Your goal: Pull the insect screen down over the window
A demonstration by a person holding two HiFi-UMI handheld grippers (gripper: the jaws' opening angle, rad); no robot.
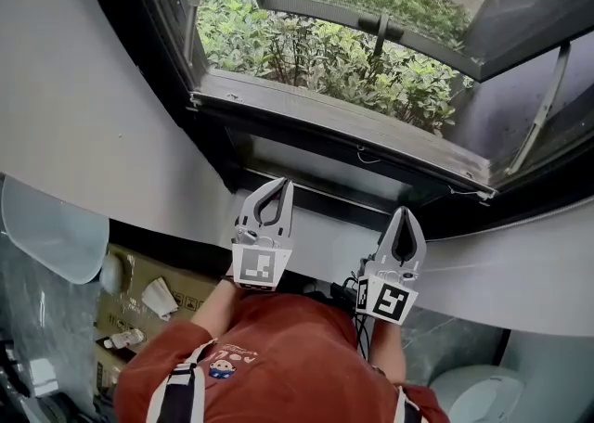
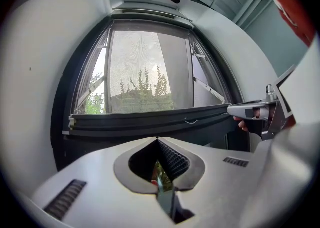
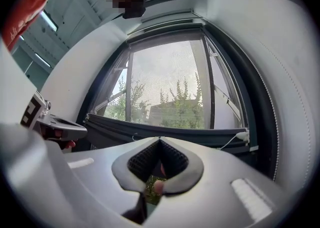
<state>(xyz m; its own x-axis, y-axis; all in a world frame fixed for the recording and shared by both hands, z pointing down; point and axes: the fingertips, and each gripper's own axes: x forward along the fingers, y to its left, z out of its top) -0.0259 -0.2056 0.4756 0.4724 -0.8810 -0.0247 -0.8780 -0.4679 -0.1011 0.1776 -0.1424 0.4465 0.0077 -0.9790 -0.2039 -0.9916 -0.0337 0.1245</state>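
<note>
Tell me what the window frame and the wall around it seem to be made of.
Window frame: dark grey, matte, probably coated metal, going by its thin, straight, sharp-edged profiles. Wall: white, smooth and matte, likely painted plaster; no seams or grain show, so that stays a guess.

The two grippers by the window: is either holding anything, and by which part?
Nothing is held. The left gripper and right gripper are both shut, tips together, nothing between them.

Green leafy shrubs (image 1: 316, 55) cover the ground outside. At lower left, an open brown cardboard box (image 1: 190, 299) holds crumpled white items, near a pale blue rounded fixture (image 1: 51, 231). Another pale rounded fixture (image 1: 478, 395) sits at bottom right.
</note>
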